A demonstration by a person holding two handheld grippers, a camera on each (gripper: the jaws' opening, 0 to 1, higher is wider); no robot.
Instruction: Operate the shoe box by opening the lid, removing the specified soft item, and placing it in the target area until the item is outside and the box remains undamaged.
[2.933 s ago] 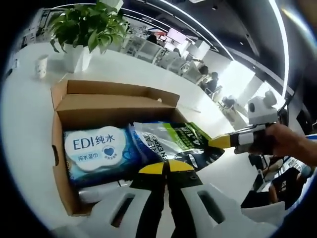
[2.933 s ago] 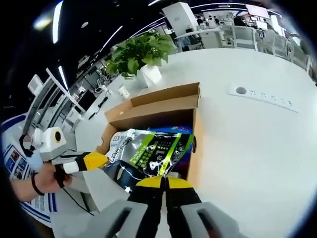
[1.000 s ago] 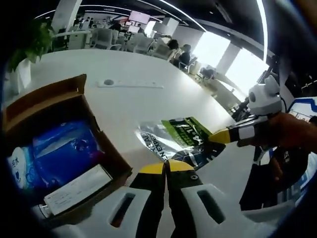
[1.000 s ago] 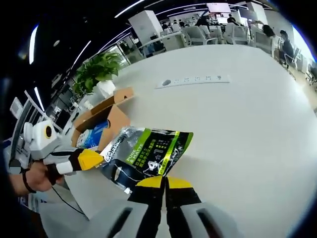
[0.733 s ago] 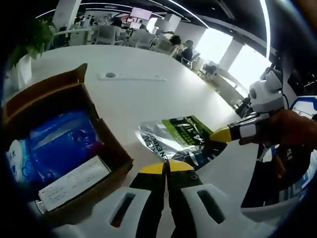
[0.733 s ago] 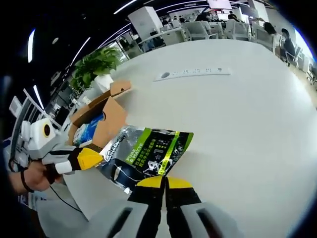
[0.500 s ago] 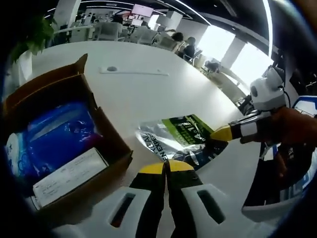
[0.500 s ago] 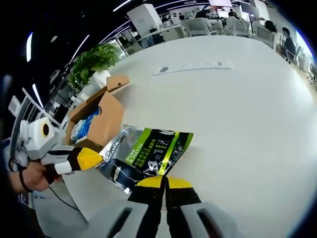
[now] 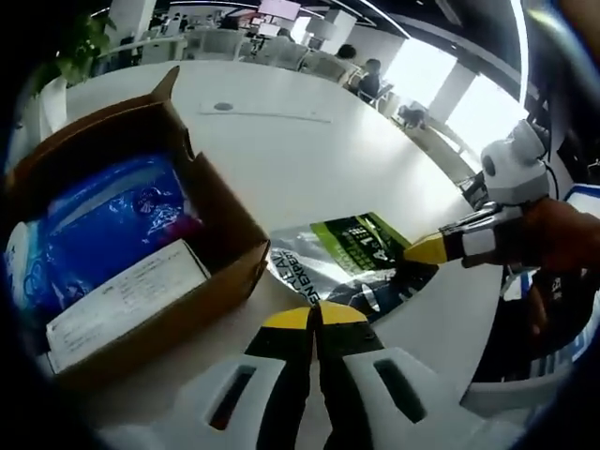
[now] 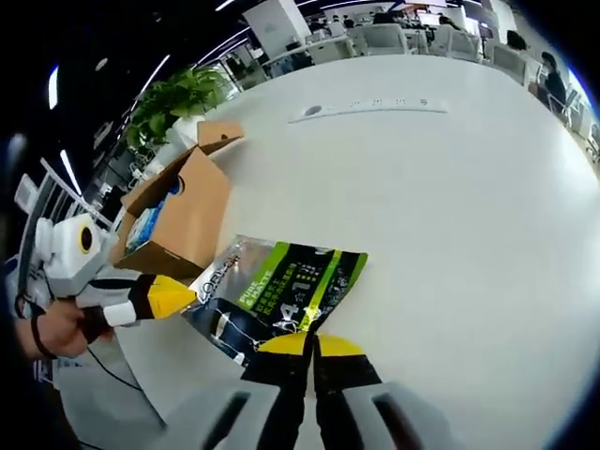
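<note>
White tabletop (image 10: 469, 187) is stretching across a large office, with chairs and a potted plant (image 10: 178, 103) at its far side and a power strip (image 10: 370, 109) set into it. On it, the cardboard shoe box (image 9: 141, 253) is standing open, holding a blue packet (image 9: 103, 225) and a white slip of paper (image 9: 122, 305). Outside the box and just beside its corner, the soft pouch (image 10: 281, 295), black with green and silver panels, is stretching flat just over the tabletop; whether it is touching the surface cannot be told. In the right gripper view its long axis is running from the near left up toward the far right, printed face upward. The left gripper (image 9: 314, 314) is rising from below with its yellow-tipped jaws pressed together on the near edge of the pouch (image 9: 347, 267). The right gripper (image 10: 311, 343) is likewise clenching the pouch's edge between closed jaws. In the left gripper view the right gripper (image 9: 422, 250) is reaching in from the right, held in a person's hand (image 9: 553, 234); in the right gripper view the left gripper (image 10: 173, 298) is coming in from the left, also hand-held.
</note>
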